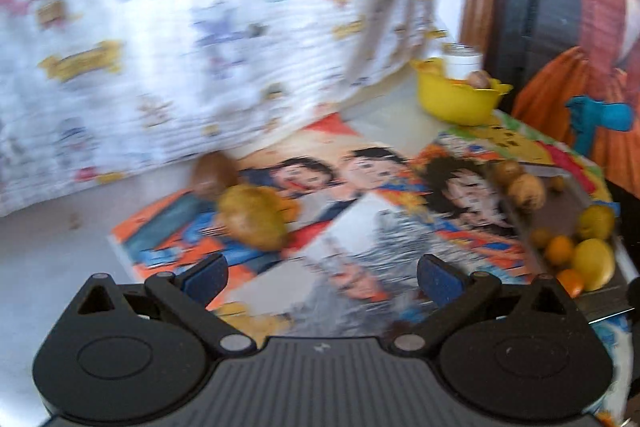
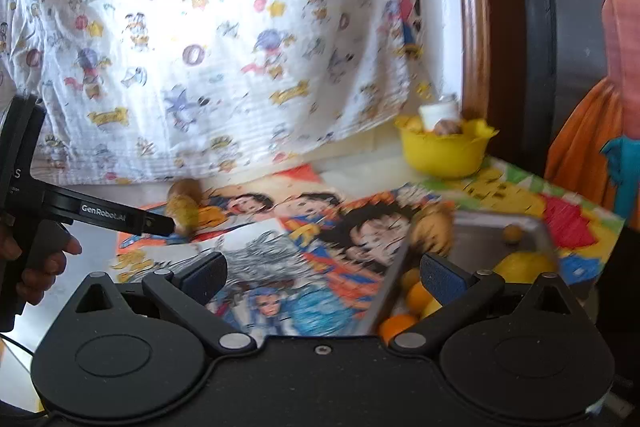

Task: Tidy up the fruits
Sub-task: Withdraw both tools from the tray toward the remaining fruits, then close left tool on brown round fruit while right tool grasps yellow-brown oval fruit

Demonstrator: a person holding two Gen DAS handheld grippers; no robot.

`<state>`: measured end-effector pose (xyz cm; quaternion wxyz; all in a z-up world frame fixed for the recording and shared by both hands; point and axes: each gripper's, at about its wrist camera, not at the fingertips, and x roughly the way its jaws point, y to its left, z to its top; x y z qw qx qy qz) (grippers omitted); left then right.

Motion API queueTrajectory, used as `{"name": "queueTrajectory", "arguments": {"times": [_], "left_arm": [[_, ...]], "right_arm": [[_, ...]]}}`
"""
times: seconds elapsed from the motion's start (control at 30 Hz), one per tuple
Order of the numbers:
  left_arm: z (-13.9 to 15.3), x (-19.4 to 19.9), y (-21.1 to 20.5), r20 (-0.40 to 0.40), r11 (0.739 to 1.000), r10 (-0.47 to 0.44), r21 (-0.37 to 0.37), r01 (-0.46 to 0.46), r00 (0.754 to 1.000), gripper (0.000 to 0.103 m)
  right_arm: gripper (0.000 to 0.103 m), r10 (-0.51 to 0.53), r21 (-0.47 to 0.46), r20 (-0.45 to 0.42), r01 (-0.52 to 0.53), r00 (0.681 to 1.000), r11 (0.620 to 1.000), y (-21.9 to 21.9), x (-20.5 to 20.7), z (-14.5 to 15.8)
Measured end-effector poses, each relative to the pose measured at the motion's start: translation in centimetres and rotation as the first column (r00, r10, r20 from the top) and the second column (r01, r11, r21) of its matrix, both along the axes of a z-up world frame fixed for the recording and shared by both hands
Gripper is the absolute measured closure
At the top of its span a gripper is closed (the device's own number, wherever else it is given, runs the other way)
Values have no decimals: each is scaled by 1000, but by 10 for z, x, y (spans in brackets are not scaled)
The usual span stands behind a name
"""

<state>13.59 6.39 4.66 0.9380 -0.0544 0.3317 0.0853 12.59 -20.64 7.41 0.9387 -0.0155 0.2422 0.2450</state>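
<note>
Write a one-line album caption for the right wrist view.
Open right gripper above a metal tray of oranges and lemons, yellow bowl behind.

A: Colours around the yellow bowl (image 2: 442, 153)?

B: Behind it, a white cloth (image 2: 208, 39) printed with small blue, yellow and pink cartoon figures. In front, a cartoon-print mat (image 1: 384, 211) in orange, blue, black and grey.

A: Fruit?

B: Right of the mat, a grey tray (image 2: 480, 239) holds yellow lemons (image 1: 594, 263) and oranges (image 1: 560, 249); left, a yellow-green fruit (image 1: 252, 219).

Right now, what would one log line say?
left claw: open, empty | right claw: open, empty | yellow plastic bowl: holds fruit | metal tray: holds fruit
</note>
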Motion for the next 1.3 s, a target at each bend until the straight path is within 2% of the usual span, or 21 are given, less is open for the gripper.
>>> {"name": "queueTrajectory", "arguments": {"times": [0.13,0.33,0.57,0.63,0.7,0.8,0.9,0.97,1.07,1.3], "left_arm": [[-6,-13,36,-9,999,39,26,-38,999,0],[-14,-21,91,-19,990,129,66,-127,992,0],[-19,-17,141,-11,979,204,-24,-204,979,0],[-20,-12,148,2,981,189,-43,-189,982,0],[-21,-5,153,17,990,133,-43,-133,991,0],[-20,8,155,31,999,41,3,-42,999,0],[-22,23,155,22,999,-29,37,29,999,0],[-23,32,156,13,997,-63,34,62,998,0],[-26,46,159,0,996,-86,-9,86,996,0],[-35,66,174,-2,984,-50,-169,48,999,0]], "right_arm": [[1,27,-45,-41,-29,999,999,22,0,-5],[0,95,-130,-52,-101,994,986,51,3,-5],[1,232,-217,-55,-238,971,947,97,13,-13],[1,282,-254,-69,-290,957,922,116,19,-19],[1,348,-296,-74,-354,935,887,135,23,-25],[1,439,-355,-48,-426,897,832,160,29,-29],[1,488,-384,-41,-465,872,798,182,39,-32],[1,504,-381,-44,-481,862,789,194,49,-35],[1,523,-355,-51,-505,851,787,209,63,-42],[5,494,-290,-67,-491,867,822,237,94,-58]]}}
